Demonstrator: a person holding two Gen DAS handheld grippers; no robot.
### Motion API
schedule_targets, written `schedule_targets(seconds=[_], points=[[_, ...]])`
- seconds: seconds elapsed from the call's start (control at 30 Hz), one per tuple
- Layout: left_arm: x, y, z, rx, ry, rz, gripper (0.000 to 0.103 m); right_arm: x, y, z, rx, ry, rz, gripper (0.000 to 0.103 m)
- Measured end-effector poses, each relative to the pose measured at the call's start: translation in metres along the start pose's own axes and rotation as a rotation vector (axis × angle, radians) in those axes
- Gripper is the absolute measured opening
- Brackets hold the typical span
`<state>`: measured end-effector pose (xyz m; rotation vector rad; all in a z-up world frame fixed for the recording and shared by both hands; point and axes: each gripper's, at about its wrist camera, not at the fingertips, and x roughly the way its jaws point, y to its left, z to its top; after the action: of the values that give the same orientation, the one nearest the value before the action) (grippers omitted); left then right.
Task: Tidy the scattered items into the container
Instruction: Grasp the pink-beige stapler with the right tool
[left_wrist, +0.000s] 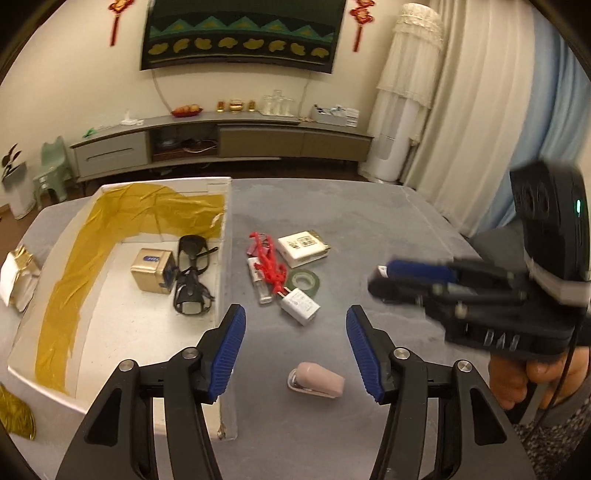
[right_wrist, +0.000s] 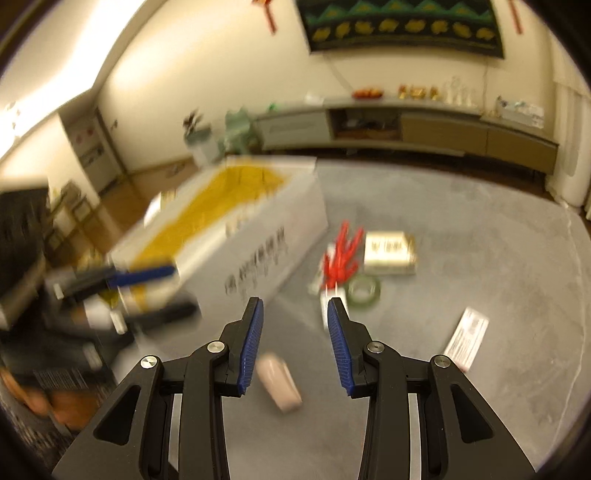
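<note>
A white box (left_wrist: 125, 332) lined with gold foil stands at the left and holds a gold tin (left_wrist: 153, 269) and black glasses (left_wrist: 192, 273). Right of it on the grey table lie a red tassel (left_wrist: 267, 262), a white packet (left_wrist: 303, 249), a green tape roll (left_wrist: 304, 280), a small glass bottle (left_wrist: 260, 280) and a white charger (left_wrist: 300, 306). A pink stapler-like item (left_wrist: 316, 380) lies closest, just below my open left gripper (left_wrist: 295, 317). My right gripper (right_wrist: 295, 310) is open and empty above the same pink item (right_wrist: 279, 380); it also shows blurred at the right (left_wrist: 380, 280).
Torn gold foil scraps (left_wrist: 18, 273) lie left of the box. A white leaflet (right_wrist: 467, 338) rests on the table (right_wrist: 480, 240) to the right. A hand (left_wrist: 517, 376) holds the right gripper. A low TV cabinet (left_wrist: 221, 140) runs along the far wall.
</note>
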<state>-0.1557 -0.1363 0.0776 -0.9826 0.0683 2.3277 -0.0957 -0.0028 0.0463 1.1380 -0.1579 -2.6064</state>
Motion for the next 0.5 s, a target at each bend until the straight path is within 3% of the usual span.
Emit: schedule_targets(seconds=[0.07,0.17,0.4,0.43,0.5], points=[[-0.004,0.016,0.003,-0.05,-0.018,0.026,0.058,0.016,0.006,-0.013,-0.041,0.06,0.009,0.042],[-0.007,0.028,0.006,-0.101,-0.022,-0.014,0.058,0.044,0.024,-0.036,-0.145,0.121,0.004,0.047],[0.007,0.001,0.004,-0.027,0.015,-0.029,0.058,0.087,0.049,-0.062,-0.327,0.131,-0.113,0.051],[0.01,-0.003,0.004,-0.022,0.017,-0.038,0.058,0.09,0.046,-0.063,-0.319,0.134,-0.119,0.05],[0.016,-0.011,0.006,-0.006,0.021,-0.042,0.061,0.092,0.037,-0.064,-0.269,0.148,-0.119,0.028]])
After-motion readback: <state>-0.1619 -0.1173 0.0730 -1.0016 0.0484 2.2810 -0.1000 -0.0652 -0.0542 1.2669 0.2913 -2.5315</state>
